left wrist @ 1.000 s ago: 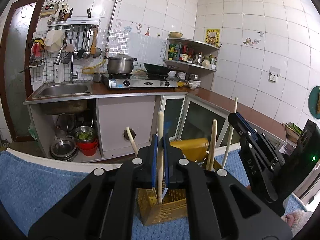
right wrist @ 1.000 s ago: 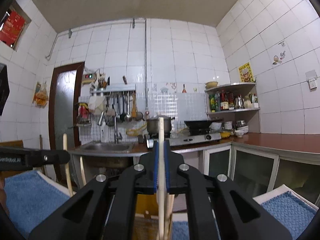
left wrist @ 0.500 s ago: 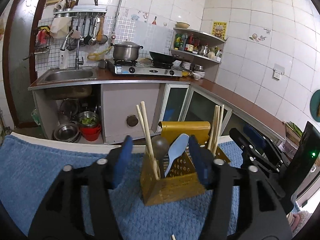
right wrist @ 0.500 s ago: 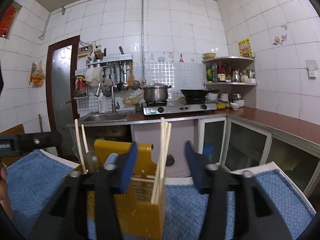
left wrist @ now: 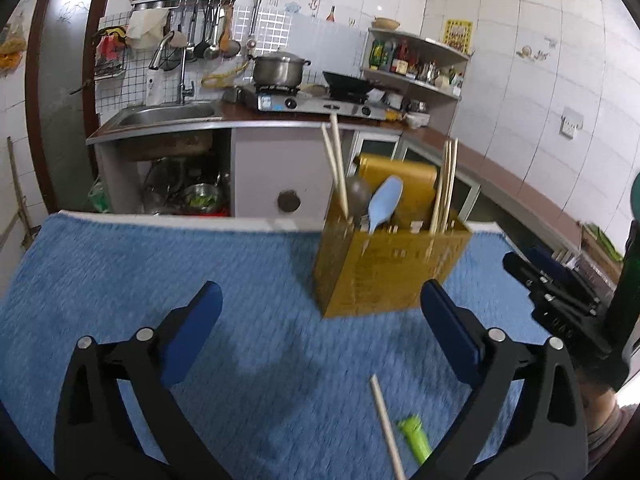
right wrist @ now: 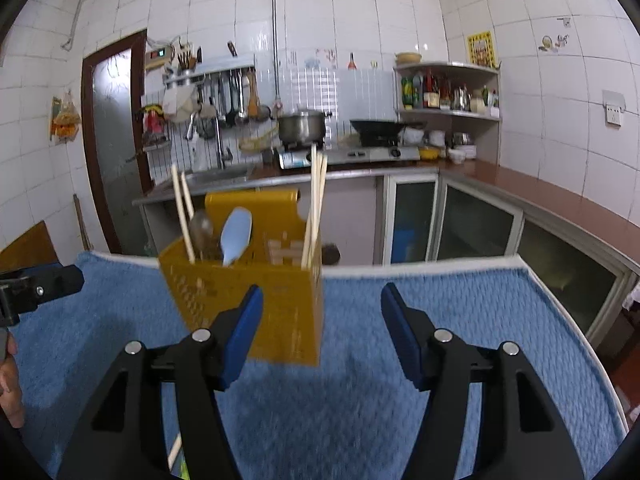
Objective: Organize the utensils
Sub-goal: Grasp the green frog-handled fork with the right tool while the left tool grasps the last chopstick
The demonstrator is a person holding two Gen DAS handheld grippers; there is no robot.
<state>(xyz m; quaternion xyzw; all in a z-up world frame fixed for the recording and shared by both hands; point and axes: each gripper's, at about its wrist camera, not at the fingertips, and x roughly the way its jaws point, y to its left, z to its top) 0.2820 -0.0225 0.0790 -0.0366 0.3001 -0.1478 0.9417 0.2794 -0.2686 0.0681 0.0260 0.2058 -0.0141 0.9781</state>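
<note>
1. While both claws hung above the blue terry-cloth table cover [left wrist: 160, 264], the left gripper [left wrist: 320, 332] stood with its blue-padded jaws spread wide and nothing between them.
2. Seen from its own camera, the right gripper [right wrist: 322, 322] was likewise spread well apart and held nothing, its left pad overlapping the holder's lower front corner in that view; whether they touched cannot be told.
3. Upright on the cloth stood the yellow perforated plastic utensil holder [left wrist: 384, 272], near the table's far edge.
4. Its left compartment held a pair of pale wooden chopsticks [left wrist: 336, 168] leaning left, a dark grey spoon [left wrist: 357, 194] and a light blue plastic spoon [left wrist: 384, 202].
5. Its right compartment held a bundle of further wooden chopsticks [left wrist: 445, 184], standing nearly upright.
6. On the cloth in front of the left gripper lay one loose wooden chopstick [left wrist: 386, 424], with a bright green plastic utensil handle [left wrist: 414, 436] just beside it, the two well apart from the holder.
7. Behind the table ran a kitchen counter with a steel sink [left wrist: 168, 116], and a steel lidded pot [left wrist: 278, 70] and a black wok [left wrist: 348, 82] sat on a gas stove [left wrist: 312, 102].
</note>
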